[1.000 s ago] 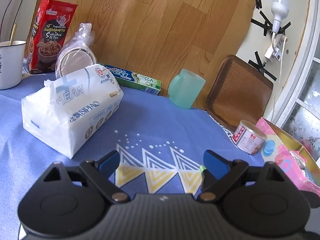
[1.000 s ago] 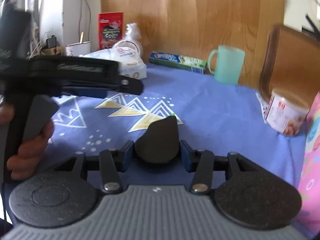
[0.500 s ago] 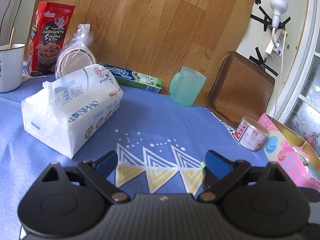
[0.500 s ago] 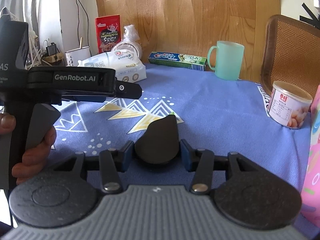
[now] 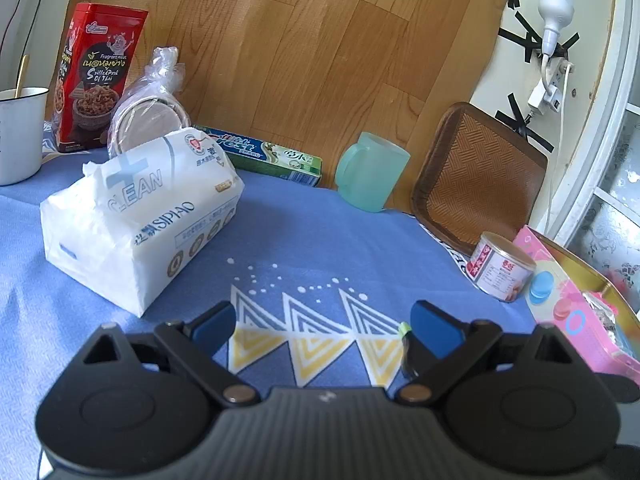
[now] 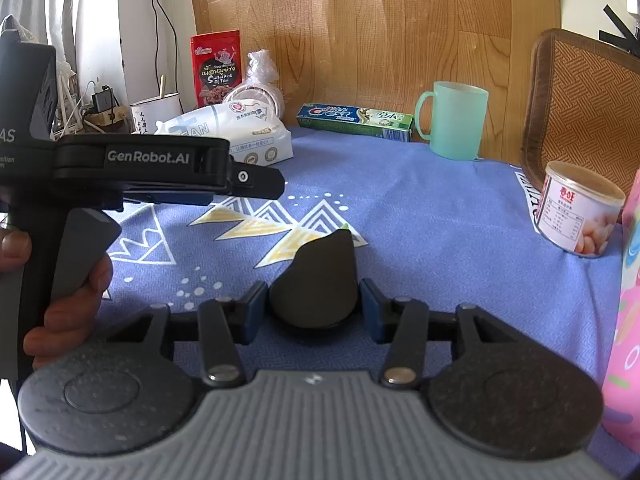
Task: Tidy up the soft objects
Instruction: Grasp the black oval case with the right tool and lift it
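Clamping matte, pear-shaped dark object (image 6: 314,280): right claw (image 6: 314,304) | spread, empty: left claw (image 5: 322,326) | crinkly tissue pack (image 5: 140,216): bench (image 5: 320,240)

The middle of the worktop (image 5: 320,240) is bare cloth, open to a hand. The tissue pack (image 5: 140,216) blocks the left side. Along the back edge stand the red box (image 5: 96,76), toothpaste box (image 5: 272,156) and green mug (image 5: 372,172); the can (image 5: 500,268) and pink box (image 5: 576,312) crowd the right edge.

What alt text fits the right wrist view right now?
The right hand-held gripper is shut on a dark pear-shaped object above a blue tablecloth. At left a hand holds the left hand-held gripper; a tissue pack lies behind it.
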